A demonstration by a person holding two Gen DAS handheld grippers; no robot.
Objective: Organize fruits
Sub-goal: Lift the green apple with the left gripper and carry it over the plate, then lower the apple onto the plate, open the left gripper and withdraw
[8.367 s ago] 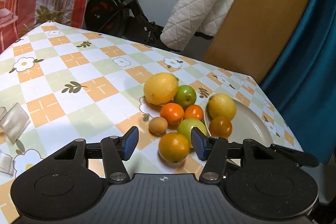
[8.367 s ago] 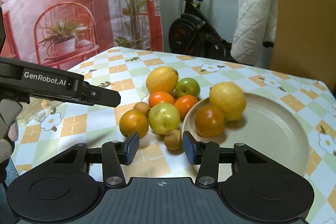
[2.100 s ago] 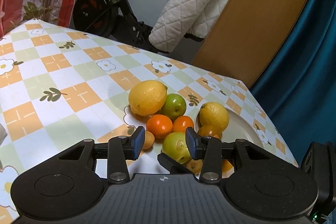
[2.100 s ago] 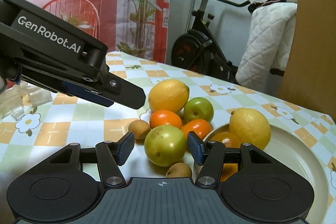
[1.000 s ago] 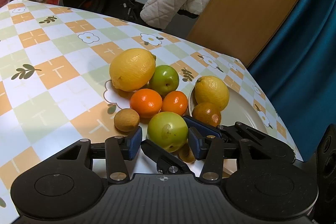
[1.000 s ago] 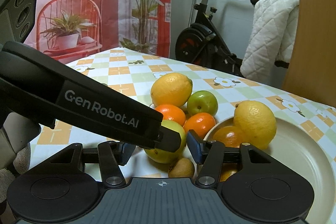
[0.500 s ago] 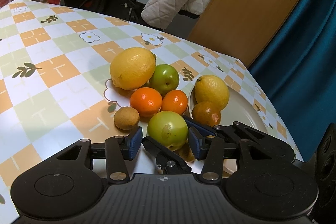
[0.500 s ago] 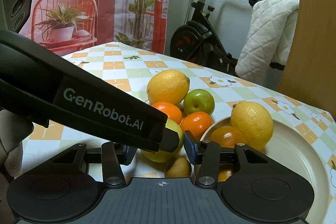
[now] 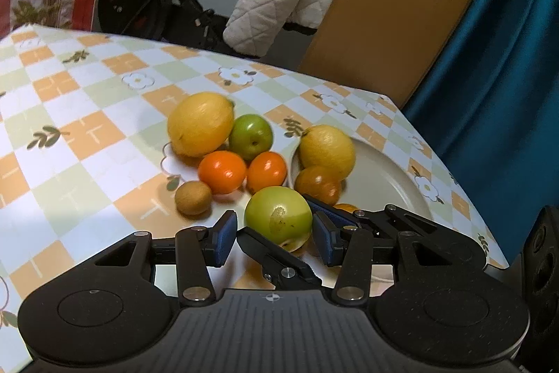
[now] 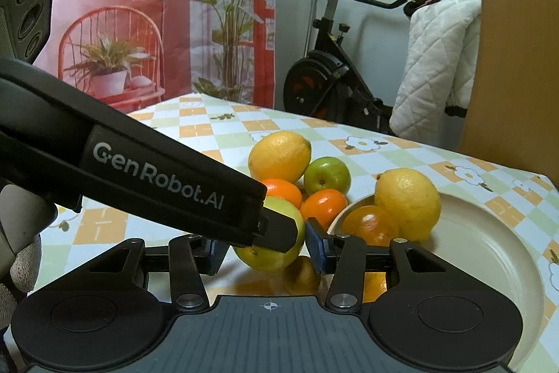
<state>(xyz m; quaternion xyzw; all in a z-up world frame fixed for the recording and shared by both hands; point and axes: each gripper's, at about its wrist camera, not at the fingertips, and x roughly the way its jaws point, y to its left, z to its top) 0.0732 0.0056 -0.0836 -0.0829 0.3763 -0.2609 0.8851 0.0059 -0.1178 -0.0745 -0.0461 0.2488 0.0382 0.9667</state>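
Note:
A large yellow-green apple (image 9: 277, 218) sits between the fingers of both grippers; it also shows in the right wrist view (image 10: 270, 249). My right gripper (image 10: 265, 249) is closed in around it, its fingers crossing under my left gripper (image 9: 274, 235), which stands open around the same apple. On the table lie a big lemon (image 9: 200, 124), a small green apple (image 9: 251, 137), two mandarins (image 9: 222, 172) and a kiwi (image 9: 193, 197). The beige plate (image 9: 384, 173) holds a lemon (image 9: 326, 151) and an orange (image 9: 318, 184).
A second kiwi (image 10: 302, 271) lies just before my right gripper by the plate rim. The table's right edge runs close behind the plate, with a teal curtain (image 9: 496, 58) beyond. An exercise bike (image 10: 328, 83) stands past the far edge.
My right gripper's fingers have narrowed onto the yellow-green apple. My left gripper has drawn in closer around it. The apple looks slightly raised and nearer than before.

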